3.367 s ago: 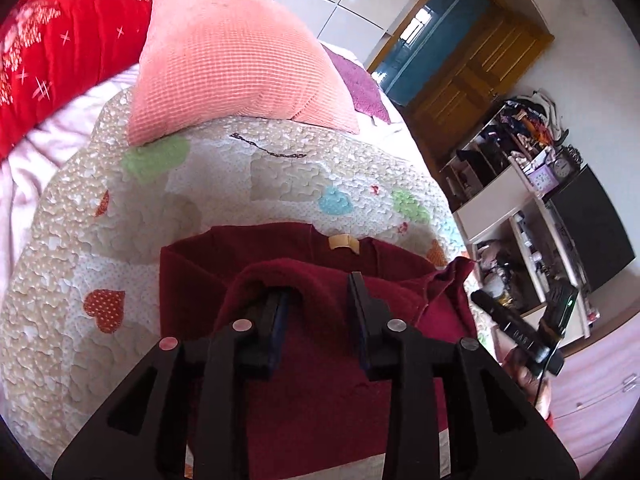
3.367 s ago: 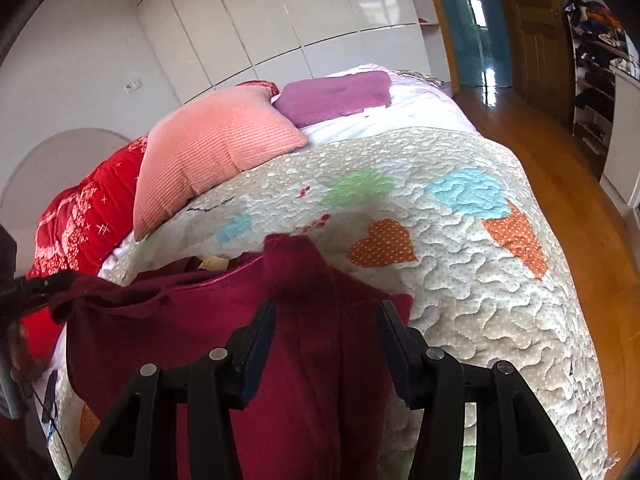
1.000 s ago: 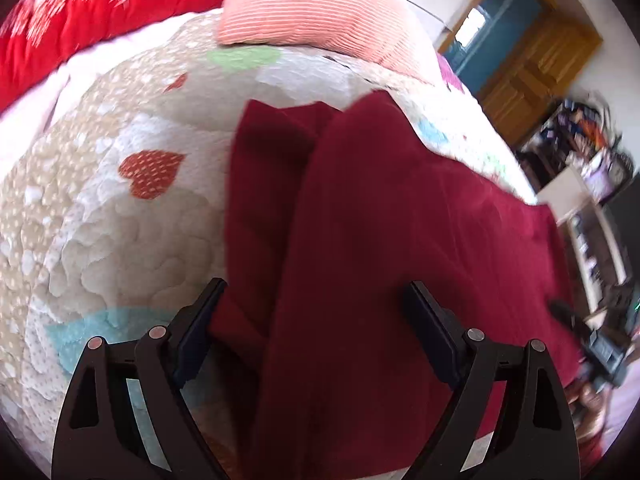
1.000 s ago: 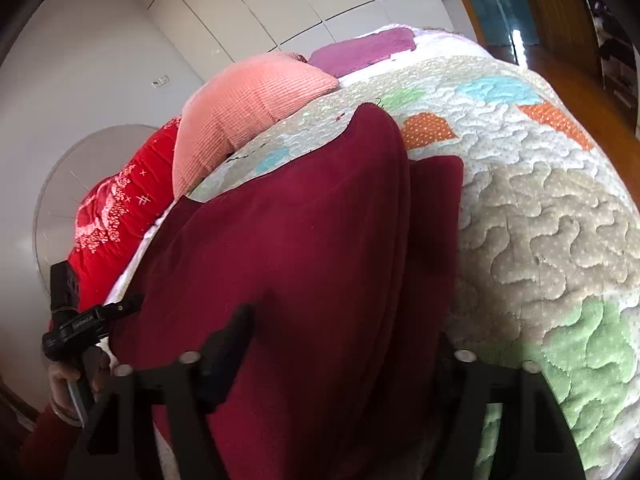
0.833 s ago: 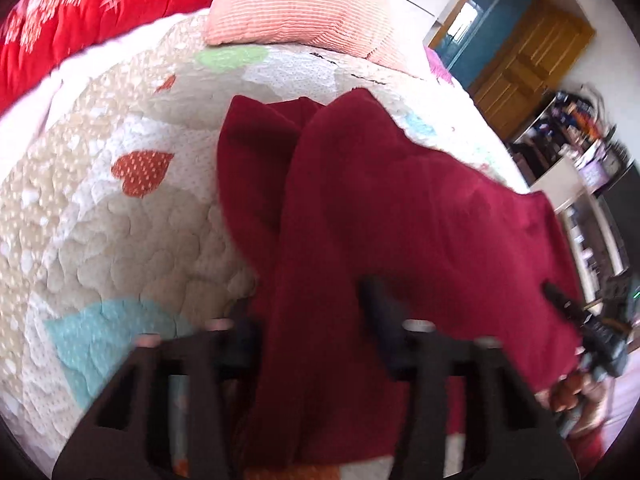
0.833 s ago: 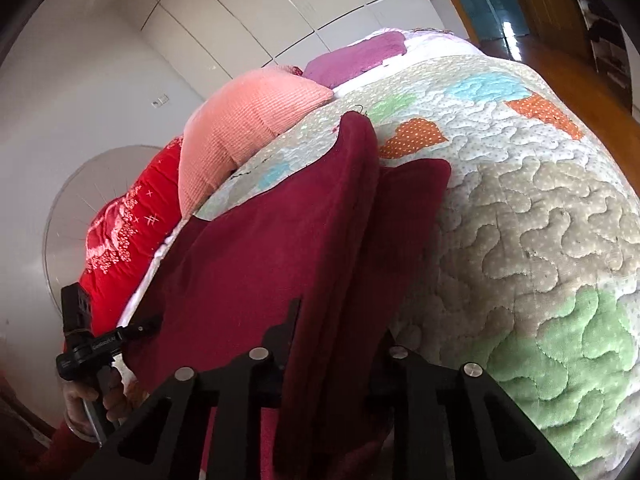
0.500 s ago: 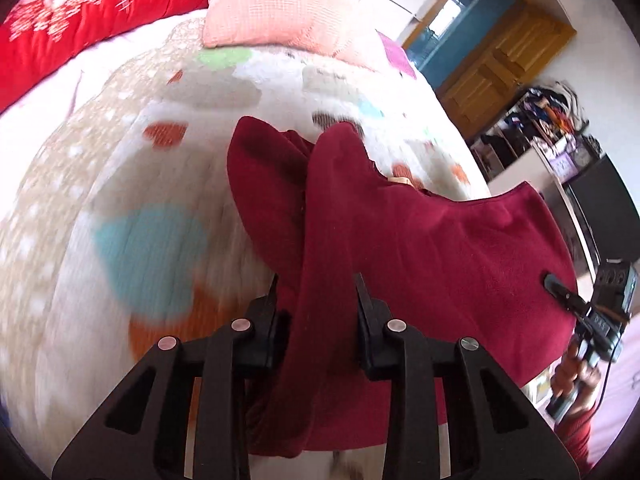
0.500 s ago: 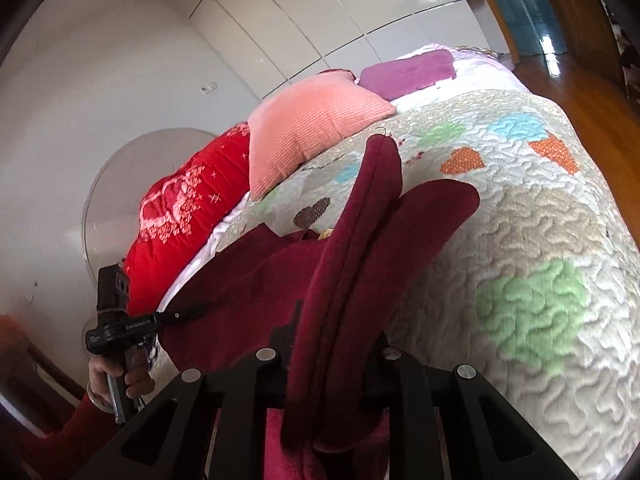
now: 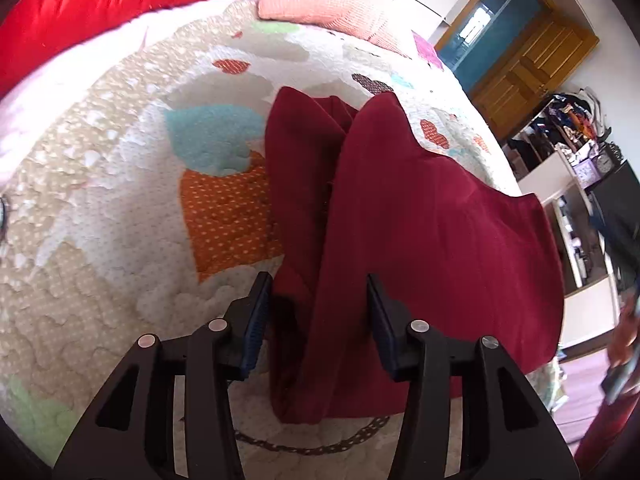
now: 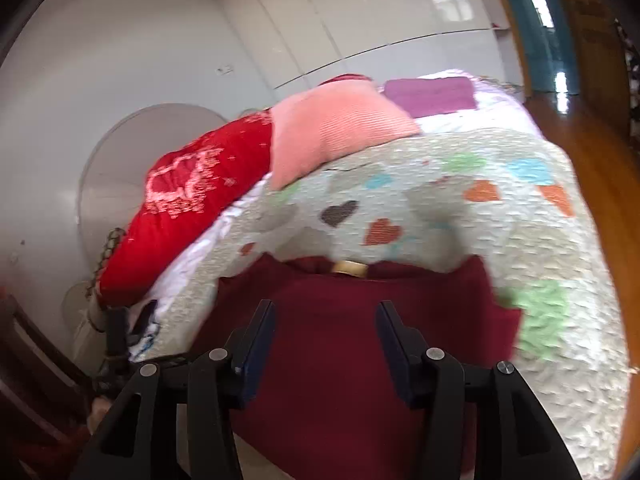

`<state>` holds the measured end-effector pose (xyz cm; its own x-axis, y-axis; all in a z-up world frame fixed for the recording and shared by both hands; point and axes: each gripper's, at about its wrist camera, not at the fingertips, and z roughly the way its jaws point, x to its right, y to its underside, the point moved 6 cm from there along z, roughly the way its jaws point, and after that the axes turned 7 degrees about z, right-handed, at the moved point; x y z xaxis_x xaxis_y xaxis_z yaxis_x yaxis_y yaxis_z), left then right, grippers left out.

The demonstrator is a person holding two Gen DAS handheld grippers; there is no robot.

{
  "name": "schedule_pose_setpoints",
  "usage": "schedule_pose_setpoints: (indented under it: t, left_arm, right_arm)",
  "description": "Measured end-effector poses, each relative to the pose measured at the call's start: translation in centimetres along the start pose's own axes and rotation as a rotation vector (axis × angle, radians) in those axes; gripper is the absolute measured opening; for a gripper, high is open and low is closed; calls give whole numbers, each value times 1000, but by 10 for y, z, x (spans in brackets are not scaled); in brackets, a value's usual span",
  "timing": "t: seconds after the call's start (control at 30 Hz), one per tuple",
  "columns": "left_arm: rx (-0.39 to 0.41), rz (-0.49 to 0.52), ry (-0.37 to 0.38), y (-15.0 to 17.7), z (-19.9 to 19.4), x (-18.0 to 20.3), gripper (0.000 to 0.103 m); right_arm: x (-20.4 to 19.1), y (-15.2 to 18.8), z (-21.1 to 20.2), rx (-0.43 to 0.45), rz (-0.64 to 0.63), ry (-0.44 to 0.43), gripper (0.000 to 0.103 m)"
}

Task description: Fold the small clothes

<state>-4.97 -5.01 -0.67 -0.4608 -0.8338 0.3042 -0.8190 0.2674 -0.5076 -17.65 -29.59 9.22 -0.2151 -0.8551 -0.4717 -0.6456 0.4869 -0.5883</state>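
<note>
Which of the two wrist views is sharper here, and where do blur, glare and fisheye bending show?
Left wrist view: fairly sharp on the maroon garment, quilt softly smeared at left, edges bowed. Right wrist view: motion-blurred throughout, quilt hearts smeared, window glare on the glossy wardrobe doors, room lines curved.

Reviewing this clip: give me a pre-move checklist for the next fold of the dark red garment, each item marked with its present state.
1. Left claw clear of cloth: cannot tell; jaws opening, garment passes between them.
2. Right claw released: ok; jaws opening, garment lies below.
3. Garment resting on quilt: ok.
4. Fold lying flat: not ok; a ridge stands up in the left wrist view.
5. Neck label visible for orientation: ok.
</note>
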Motion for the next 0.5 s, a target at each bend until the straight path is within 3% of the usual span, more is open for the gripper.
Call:
schedule_pose_setpoints:
  t: [0.13, 0.23, 0.33, 0.47, 0.5]
  left_arm:
    - [20, -6, -7, 10, -6, -3, 47]
    - [24, -18, 0, 14, -7, -6, 49]
    - [30, -29, 5, 14, -7, -10, 54]
    - [28, -49, 32, 14, -6, -13, 54]
    - [28, -48, 35, 14, -6, -13, 54]
  right_arm:
    - [-70, 0, 92, -140, -10, -120, 50]
    - [-105, 6, 163, -258, -2, -128, 50]
    - [-117, 20, 217, -357, -2, -82, 50]
    - [-106, 25, 268, -414, -26, 3, 7]
    - [-103, 23, 269, -397, -24, -3, 6]
